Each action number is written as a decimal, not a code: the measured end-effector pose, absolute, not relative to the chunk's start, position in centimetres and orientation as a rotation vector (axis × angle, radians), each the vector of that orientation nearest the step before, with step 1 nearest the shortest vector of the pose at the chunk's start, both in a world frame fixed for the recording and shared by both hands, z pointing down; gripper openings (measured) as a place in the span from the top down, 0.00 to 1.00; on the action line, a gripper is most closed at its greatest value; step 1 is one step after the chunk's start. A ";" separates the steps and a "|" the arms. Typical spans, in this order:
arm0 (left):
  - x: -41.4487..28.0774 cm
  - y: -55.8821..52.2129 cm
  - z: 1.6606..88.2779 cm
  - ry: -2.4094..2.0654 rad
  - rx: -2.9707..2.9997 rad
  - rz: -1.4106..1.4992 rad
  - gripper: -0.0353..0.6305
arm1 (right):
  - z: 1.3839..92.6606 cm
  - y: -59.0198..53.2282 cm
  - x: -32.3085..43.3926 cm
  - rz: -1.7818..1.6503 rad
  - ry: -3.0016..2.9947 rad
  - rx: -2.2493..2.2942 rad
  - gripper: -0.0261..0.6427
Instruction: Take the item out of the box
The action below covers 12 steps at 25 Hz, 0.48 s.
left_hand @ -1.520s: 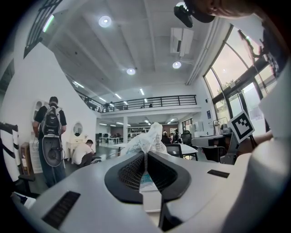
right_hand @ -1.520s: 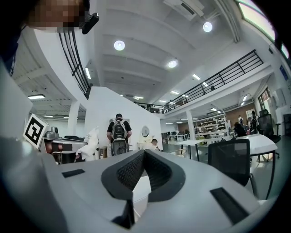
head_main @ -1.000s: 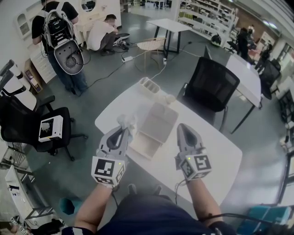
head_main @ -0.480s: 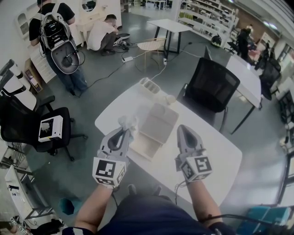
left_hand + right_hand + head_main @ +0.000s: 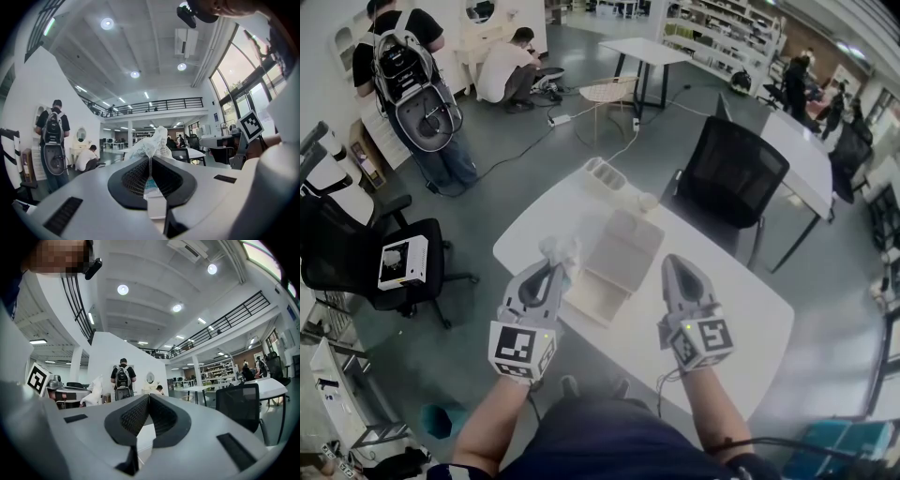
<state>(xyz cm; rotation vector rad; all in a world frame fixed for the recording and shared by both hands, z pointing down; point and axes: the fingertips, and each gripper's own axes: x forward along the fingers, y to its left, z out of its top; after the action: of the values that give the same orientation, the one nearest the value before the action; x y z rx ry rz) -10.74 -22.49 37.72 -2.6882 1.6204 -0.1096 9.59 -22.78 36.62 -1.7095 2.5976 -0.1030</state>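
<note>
An open flat cardboard box (image 5: 617, 261) lies in the middle of the white table (image 5: 741, 309). My left gripper (image 5: 555, 269) hovers at the box's left edge, shut on a crumpled white plastic bag (image 5: 562, 248). In the left gripper view the bag (image 5: 152, 143) sticks up from between the closed pads (image 5: 136, 176), and my left gripper (image 5: 150, 158) pinches its lower part. My right gripper (image 5: 673, 265) hangs over the table just right of the box. Its jaws meet at the tip with nothing between them, as my right gripper (image 5: 148, 398) shows in its own view. The bag (image 5: 95, 390) also shows there at the left.
A black office chair (image 5: 733, 173) stands behind the table. A white organizer tray (image 5: 605, 174) and a small cup (image 5: 649, 200) sit at the table's far end. Another black chair (image 5: 366, 253) carrying a white box (image 5: 403, 262) is at the left. People stand and crouch at the back left.
Both grippers stay where they were, the left still holding the bag. The person with the backpack at the back left has shifted slightly.
</note>
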 end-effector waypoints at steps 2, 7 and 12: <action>-10.8 -22.5 37.7 1.620 -2.687 -0.111 0.88 | 36.5 -22.7 9.4 -0.085 2.602 -1.693 0.94; -10.8 -22.5 37.7 1.610 -2.698 -0.107 0.88 | 36.3 -22.6 9.0 -0.061 2.609 -1.677 0.94; -10.7 -22.4 37.8 1.608 -2.693 -0.108 0.88 | 36.7 -22.5 9.4 -0.081 2.608 -1.702 0.94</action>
<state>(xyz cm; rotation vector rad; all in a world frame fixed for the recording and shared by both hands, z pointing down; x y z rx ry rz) -10.67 -22.37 37.79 -2.6933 1.6078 -0.1077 9.37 -22.47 36.74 -1.7022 2.6083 -0.0814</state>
